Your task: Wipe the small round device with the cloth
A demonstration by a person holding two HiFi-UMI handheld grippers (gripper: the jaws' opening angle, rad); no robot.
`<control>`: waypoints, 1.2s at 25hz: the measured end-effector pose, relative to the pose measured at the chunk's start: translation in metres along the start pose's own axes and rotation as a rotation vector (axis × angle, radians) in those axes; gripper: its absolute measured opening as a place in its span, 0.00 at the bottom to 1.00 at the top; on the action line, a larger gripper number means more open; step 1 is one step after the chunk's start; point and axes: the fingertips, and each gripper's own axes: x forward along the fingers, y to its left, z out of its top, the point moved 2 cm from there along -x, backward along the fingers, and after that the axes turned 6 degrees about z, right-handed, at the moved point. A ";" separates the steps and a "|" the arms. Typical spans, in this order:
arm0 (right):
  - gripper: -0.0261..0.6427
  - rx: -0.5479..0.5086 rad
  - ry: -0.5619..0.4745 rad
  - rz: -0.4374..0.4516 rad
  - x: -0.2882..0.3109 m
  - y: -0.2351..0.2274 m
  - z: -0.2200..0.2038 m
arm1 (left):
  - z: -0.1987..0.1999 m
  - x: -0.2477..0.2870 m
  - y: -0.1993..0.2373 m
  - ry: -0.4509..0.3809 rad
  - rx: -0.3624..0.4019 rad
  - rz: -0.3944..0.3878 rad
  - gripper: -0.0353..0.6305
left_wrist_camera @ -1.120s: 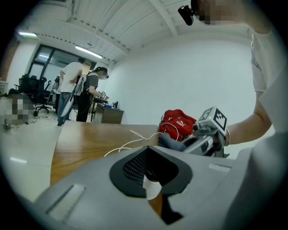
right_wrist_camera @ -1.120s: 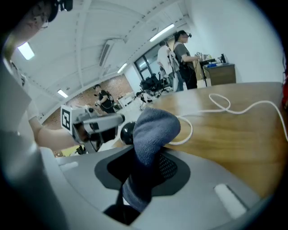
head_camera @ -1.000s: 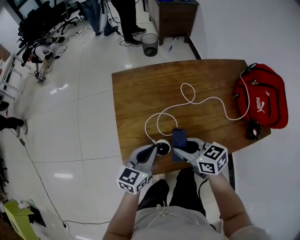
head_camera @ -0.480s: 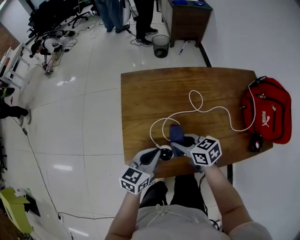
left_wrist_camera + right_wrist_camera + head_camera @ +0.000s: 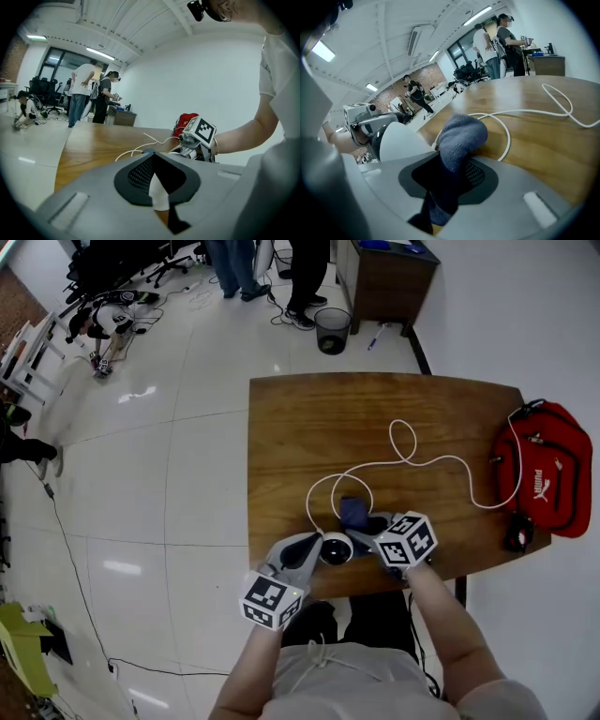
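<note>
The small round device [image 5: 336, 547] is white with a dark face and sits near the table's front edge. My left gripper [image 5: 317, 546] is shut on it from the left; in the left gripper view a white part of the device [image 5: 159, 197] shows between the jaws. My right gripper [image 5: 368, 524] is shut on a blue cloth [image 5: 354, 512] just right of the device. In the right gripper view the cloth [image 5: 461, 135] bulges out of the jaws, with the device [image 5: 396, 140] close at its left. Whether the cloth touches the device I cannot tell.
A white cable [image 5: 403, 460] loops across the wooden table [image 5: 300, 427] from the device to a red bag [image 5: 544, 465] at the right edge. A small black object [image 5: 517, 532] lies by the bag. People stand beyond a waste bin [image 5: 331, 329].
My right gripper has sunk toward the table with the cloth and come closer to the device. The left gripper has stayed on the device.
</note>
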 end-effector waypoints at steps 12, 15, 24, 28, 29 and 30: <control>0.20 -0.242 -0.011 0.244 -0.045 0.074 0.085 | -0.002 -0.019 -0.029 0.039 0.002 -0.042 0.06; 0.20 -0.292 0.070 0.294 -0.035 0.087 0.091 | -0.005 -0.018 -0.030 0.037 -0.026 -0.030 0.06; 0.20 -0.268 0.131 0.278 -0.009 0.059 0.079 | 0.000 -0.014 -0.027 0.064 -0.008 0.029 0.06; 0.20 -0.190 0.121 0.343 0.002 0.045 0.075 | 0.003 -0.012 -0.025 0.049 -0.037 0.079 0.06; 0.20 -0.177 0.125 0.353 0.006 0.041 0.074 | 0.005 -0.012 -0.025 0.045 -0.042 0.088 0.06; 0.20 -0.170 0.135 0.359 0.010 0.036 0.072 | 0.005 -0.012 -0.024 0.042 -0.048 0.098 0.06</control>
